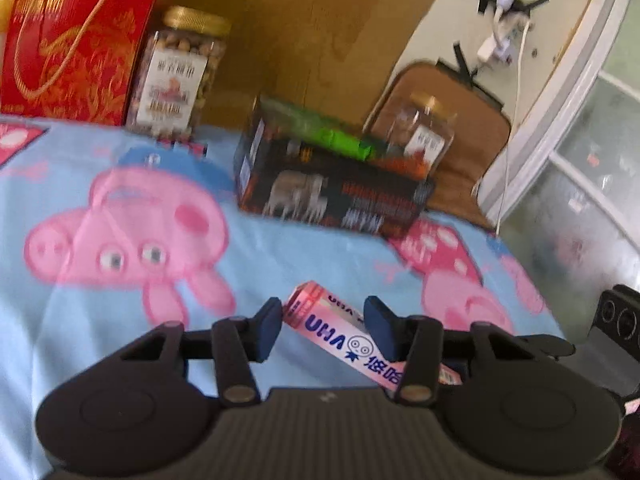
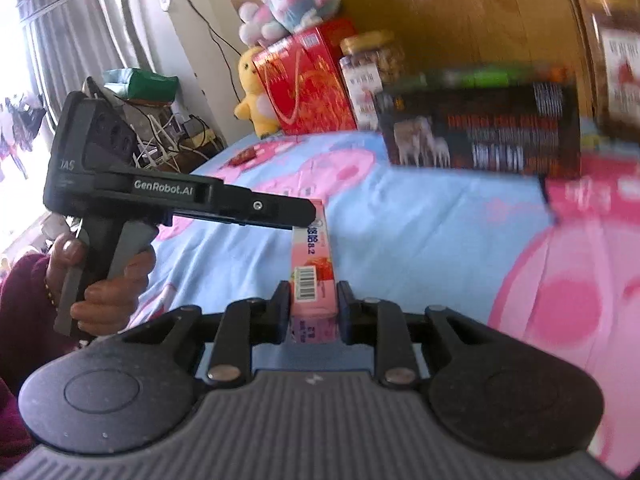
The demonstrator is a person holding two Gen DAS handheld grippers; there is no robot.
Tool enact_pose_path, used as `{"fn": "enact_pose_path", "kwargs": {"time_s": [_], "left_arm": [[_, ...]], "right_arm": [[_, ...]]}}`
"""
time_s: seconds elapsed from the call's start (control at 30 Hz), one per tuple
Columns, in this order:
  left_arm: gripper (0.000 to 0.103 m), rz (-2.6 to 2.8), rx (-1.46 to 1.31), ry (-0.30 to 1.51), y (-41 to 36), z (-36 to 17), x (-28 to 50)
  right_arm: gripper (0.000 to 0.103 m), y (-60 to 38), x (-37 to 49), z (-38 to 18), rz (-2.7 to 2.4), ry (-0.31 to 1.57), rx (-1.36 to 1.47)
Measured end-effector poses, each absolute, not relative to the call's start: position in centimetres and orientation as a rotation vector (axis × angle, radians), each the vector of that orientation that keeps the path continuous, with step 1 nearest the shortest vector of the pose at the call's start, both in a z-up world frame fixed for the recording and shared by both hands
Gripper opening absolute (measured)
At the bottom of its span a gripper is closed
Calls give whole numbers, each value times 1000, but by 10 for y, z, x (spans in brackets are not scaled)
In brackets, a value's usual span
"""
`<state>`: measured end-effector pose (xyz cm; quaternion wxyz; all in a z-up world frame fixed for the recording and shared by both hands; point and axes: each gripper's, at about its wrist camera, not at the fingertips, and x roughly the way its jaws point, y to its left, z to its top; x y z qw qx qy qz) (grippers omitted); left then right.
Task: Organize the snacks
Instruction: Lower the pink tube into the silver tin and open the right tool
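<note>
A long pink candy box [image 2: 312, 248] hangs above the blue cartoon sheet [image 2: 420, 240]. My right gripper [image 2: 314, 304] is shut on its near end, with both pads against its sides. Seen from the side, my left gripper [image 2: 312, 212] reaches in from the left to the box's far end. In the left wrist view the pink box [image 1: 320, 316] runs slantwise through my left gripper [image 1: 326, 326]. Its end sits by the left pad and its length passes behind the right finger. The pads do not squeeze it, so that gripper is open. A hand [image 2: 108, 280] holds the left gripper's handle.
A black carton [image 1: 332, 192] with green and orange packets stands on the sheet toward the wooden headboard [image 1: 300, 20]. Beside it are a gold-lidded jar [image 1: 424, 132], a nut jar [image 1: 176, 72] and a red gift box [image 1: 76, 40]. Plush toys [image 2: 256, 96] sit at the far left corner.
</note>
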<state>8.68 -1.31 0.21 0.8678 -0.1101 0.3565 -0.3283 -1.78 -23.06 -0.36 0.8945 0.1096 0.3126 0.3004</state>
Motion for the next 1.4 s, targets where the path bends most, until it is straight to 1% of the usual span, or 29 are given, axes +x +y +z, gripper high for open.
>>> {"fn": "enact_pose_path", "kwargs": {"time_s": [0.17, 0.3, 0.33, 0.4, 0.53, 0.67, 0.7, 0.73, 0.77, 0.83, 0.9, 1.03, 1.13, 1.3, 1.4], "left_arm": [[46, -688, -246, 621, -27, 43, 121], [46, -662, -285, 569, -43, 59, 166], [41, -665, -294, 566, -47, 61, 177], [40, -677, -300, 570, -58, 61, 197], [41, -631, -213, 556, -84, 54, 219], [41, -588, -253, 596, -85, 40, 236], [41, -582, -265, 605, -82, 37, 238], [41, -575, -274, 609, -79, 35, 238], [41, -567, -280, 610, -76, 34, 236], [41, -562, -295, 606, -69, 36, 231], [45, -565, -316, 584, -60, 41, 223], [45, -575, -336, 563, -51, 49, 206], [45, -589, -332, 565, -50, 49, 190], [45, -604, -271, 596, -57, 38, 157], [45, -608, -235, 612, -61, 30, 140]], "right_arm": [[26, -233, 18, 37, 621, 551, 46], [26, -239, 70, 63, 610, 515, -83], [26, -241, 84, 68, 607, 511, -109], [26, -244, 111, 71, 584, 514, -150], [26, -247, 159, 67, 585, 553, -193], [26, -230, 193, 46, 560, 627, -269], [26, -227, 200, 37, 577, 668, -262], [29, -225, 204, 30, 586, 684, -246], [30, -224, 207, 28, 601, 675, -200], [31, -222, 210, 28, 605, 678, -154], [32, -227, 204, 34, 603, 644, -116], [32, -256, 178, 58, 544, 546, -53], [32, -294, 149, 71, 428, 470, 77], [34, -333, 99, 62, 234, 411, 245], [32, -337, 93, 47, 182, 454, 268]]}}
